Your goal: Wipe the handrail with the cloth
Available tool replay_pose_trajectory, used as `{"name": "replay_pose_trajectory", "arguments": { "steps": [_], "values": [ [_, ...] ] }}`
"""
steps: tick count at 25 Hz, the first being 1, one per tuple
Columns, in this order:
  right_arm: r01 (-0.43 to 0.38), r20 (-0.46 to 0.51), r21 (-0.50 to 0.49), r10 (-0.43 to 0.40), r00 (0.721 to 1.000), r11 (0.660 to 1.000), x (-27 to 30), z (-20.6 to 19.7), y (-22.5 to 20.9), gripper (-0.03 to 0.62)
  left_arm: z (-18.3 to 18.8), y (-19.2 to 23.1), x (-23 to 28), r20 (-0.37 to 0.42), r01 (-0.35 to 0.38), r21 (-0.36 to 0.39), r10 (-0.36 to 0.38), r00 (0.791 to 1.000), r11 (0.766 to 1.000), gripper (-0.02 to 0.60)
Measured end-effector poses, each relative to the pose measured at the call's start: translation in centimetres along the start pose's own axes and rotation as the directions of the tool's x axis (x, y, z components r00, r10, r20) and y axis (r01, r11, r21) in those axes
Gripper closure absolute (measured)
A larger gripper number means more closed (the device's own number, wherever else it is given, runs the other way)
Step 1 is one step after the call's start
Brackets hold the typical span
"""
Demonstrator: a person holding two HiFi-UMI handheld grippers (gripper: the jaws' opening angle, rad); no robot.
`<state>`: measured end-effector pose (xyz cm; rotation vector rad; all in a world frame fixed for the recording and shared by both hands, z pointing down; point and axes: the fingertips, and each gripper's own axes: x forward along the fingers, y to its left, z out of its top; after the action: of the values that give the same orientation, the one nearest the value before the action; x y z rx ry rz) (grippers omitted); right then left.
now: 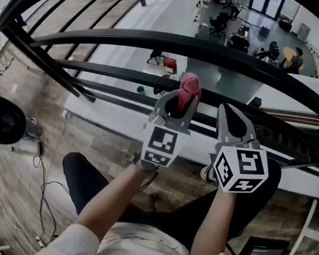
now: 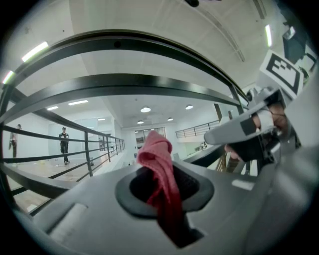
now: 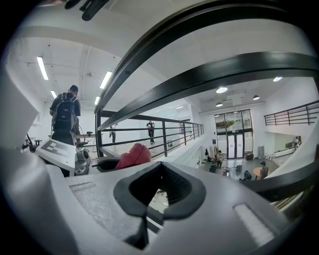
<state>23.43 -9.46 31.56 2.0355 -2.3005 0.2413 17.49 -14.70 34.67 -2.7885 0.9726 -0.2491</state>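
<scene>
The left gripper (image 1: 179,106) pinches the pink cloth (image 1: 190,87) tight near the black handrail (image 1: 129,37), the right gripper (image 1: 231,119) is closed on nothing, and hard rubbing could pull the cloth loose and drop it far below.

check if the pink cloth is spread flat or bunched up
Bunched up: the pink cloth is a crumpled wad pinched in the left tongs, its top poking up above them.
</scene>
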Motion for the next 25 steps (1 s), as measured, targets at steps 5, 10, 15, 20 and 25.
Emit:
{"name": "replay_pose_trajectory", "arguments": {
  "steps": [5,10,15,20,25],
  "values": [
    [-0.034,-0.014,-0.024,0.034,0.999,0.999,0.1,-0.5,1.1,0.592,-0.1,0.1,-0.2,-0.006,-0.009,-0.001,0.009,1.0,1.0,0.514],
    [-0.028,0.006,-0.033,0.028,1.0,0.999,-0.3,0.2,1.1,0.592,-0.4,0.5,-0.2,0.011,-0.035,-0.026,0.035,0.999,0.999,0.514],
    [-0.014,0.012,-0.037,0.014,1.0,0.999,-1.3,0.6,1.0,0.592,0.1,-0.3,-0.2,0.022,-0.011,0.011,0.011,1.0,1.0,0.514],
    [-0.06,-0.052,-0.156,0.053,0.997,0.986,-0.9,-1.1,2.4,0.592,-0.2,-0.4,0.0,0.015,0.017,-0.033,-0.016,1.0,0.999,0.514],
    [-0.06,-0.043,-0.142,0.054,0.998,0.988,-0.9,-1.7,2.4,0.592,-0.1,-0.4,0.1,-0.01,0.019,-0.052,-0.019,1.0,0.998,0.514]
  ]
}}
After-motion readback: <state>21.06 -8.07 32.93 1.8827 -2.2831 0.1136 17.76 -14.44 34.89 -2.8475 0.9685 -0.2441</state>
